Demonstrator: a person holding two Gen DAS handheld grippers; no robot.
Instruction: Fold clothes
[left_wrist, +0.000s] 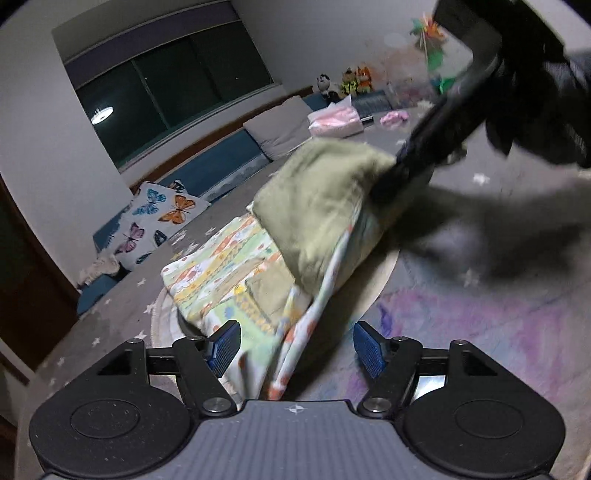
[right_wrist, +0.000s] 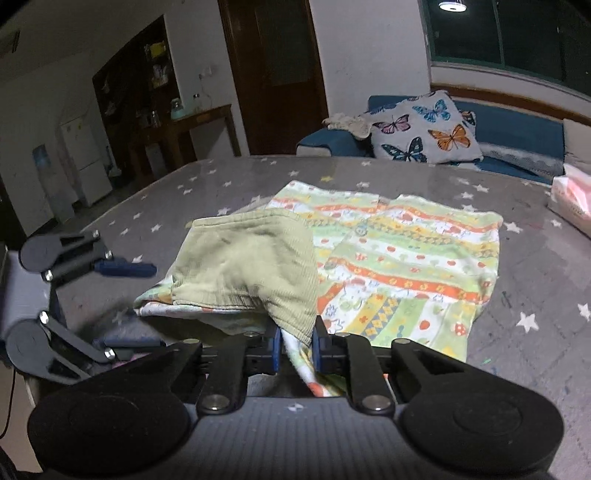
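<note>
Garment (right_wrist: 388, 258) in closed right tongs (right_wrist: 297, 349)

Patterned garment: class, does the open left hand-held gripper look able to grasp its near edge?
Probably yes: the left hand-held gripper is open with the patterned garment hanging between its fingers, and nothing blocks them.

The left wrist camera looks out low over its own spread blue-padded fingers (left_wrist: 295, 349), close, toward the dark window wall. The right wrist camera faces the butterfly-print cushion (right_wrist: 424, 129) and wooden door. Both share the striped patterned garment (left_wrist: 221, 273) (right_wrist: 406, 258) on the star-dotted grey surface (right_wrist: 221, 184).
</note>
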